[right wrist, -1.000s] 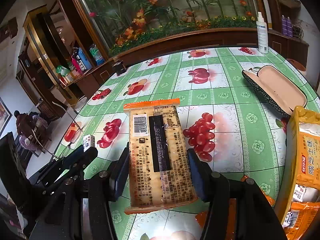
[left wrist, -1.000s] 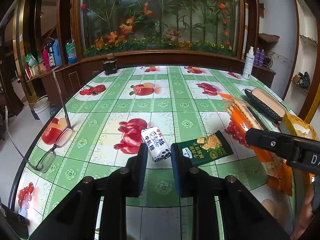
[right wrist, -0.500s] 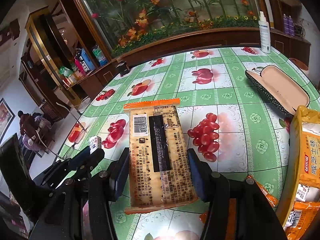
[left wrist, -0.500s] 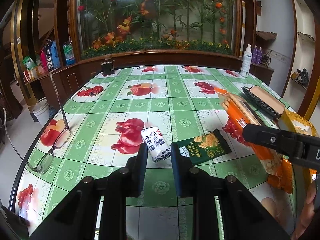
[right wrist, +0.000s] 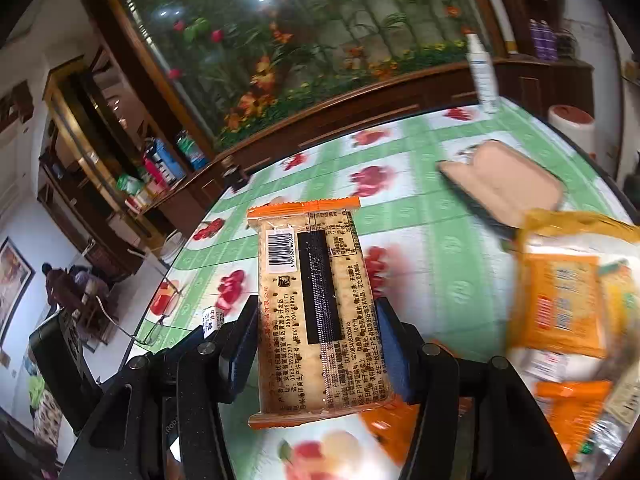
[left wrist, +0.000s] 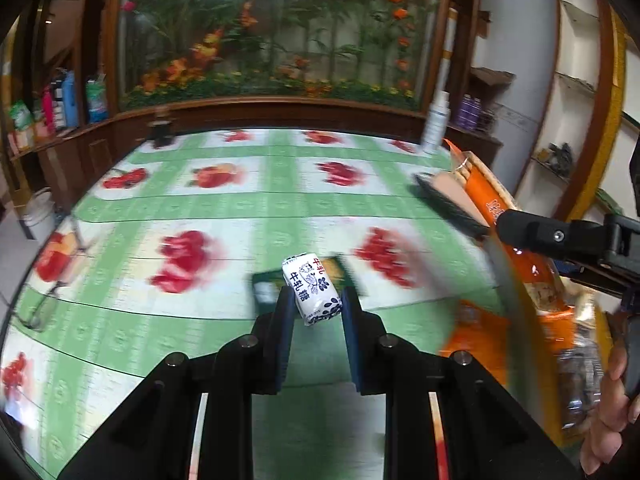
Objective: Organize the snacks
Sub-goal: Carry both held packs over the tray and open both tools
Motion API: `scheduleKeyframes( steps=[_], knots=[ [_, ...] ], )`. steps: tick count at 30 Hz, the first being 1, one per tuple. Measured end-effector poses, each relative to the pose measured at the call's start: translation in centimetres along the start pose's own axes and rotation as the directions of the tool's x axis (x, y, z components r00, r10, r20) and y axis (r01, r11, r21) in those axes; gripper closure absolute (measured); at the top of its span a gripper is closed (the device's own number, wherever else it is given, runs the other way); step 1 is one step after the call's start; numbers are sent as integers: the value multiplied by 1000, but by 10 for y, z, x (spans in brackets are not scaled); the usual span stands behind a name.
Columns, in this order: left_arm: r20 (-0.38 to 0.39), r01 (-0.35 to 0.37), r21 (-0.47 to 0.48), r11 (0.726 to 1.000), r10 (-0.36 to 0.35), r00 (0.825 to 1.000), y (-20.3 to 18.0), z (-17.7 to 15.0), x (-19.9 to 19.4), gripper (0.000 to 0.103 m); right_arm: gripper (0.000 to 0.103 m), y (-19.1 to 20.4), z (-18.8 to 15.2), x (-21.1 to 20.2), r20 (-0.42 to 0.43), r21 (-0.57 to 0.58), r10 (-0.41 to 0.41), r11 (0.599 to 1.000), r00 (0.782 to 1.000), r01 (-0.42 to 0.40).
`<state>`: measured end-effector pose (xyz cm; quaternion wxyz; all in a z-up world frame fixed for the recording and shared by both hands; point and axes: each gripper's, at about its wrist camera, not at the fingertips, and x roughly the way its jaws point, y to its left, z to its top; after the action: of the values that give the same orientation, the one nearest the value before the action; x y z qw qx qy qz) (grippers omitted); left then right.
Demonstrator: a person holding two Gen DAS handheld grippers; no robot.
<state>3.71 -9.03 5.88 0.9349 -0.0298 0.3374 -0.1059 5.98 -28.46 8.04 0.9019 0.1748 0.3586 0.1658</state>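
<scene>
My left gripper (left wrist: 317,299) is shut on a small white nougat packet (left wrist: 308,276) with blue print, held above the green fruit-pattern tablecloth (left wrist: 224,204). Just behind the packet a dark green cracker packet (left wrist: 262,290) lies flat, partly hidden. My right gripper (right wrist: 316,316) is shut on a long cracker pack (right wrist: 316,280) with orange ends, barcode side up, held in the air. The same cracker pack (left wrist: 484,196) shows at the right in the left wrist view. A yellow-orange bag (right wrist: 560,300) with several snack packs lies to the right.
An open glasses case (right wrist: 504,184) lies at the far right of the table and a white spray bottle (right wrist: 484,76) stands behind it. A pair of glasses (left wrist: 44,308) lies near the left edge. A person's hand (left wrist: 608,412) holds the right gripper.
The left gripper has lifted the white packet off the cloth and carried it right, over the green packet. The right gripper has risen with the cracker pack and tilted, nearer the yellow bag.
</scene>
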Motion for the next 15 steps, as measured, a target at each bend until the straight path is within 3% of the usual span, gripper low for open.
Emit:
scheduleKeyframes(
  steps=[8,15],
  knots=[
    [-34,193,87,977,-191,981,-98,9,-5,80,43,-64,-2,-67,71,86,-87,993,994,81],
    [-117,300,160,940,-283,952,-175,-1,7,80,44,-124,-7,-102,84,177,-177,971,981,160]
  ],
)
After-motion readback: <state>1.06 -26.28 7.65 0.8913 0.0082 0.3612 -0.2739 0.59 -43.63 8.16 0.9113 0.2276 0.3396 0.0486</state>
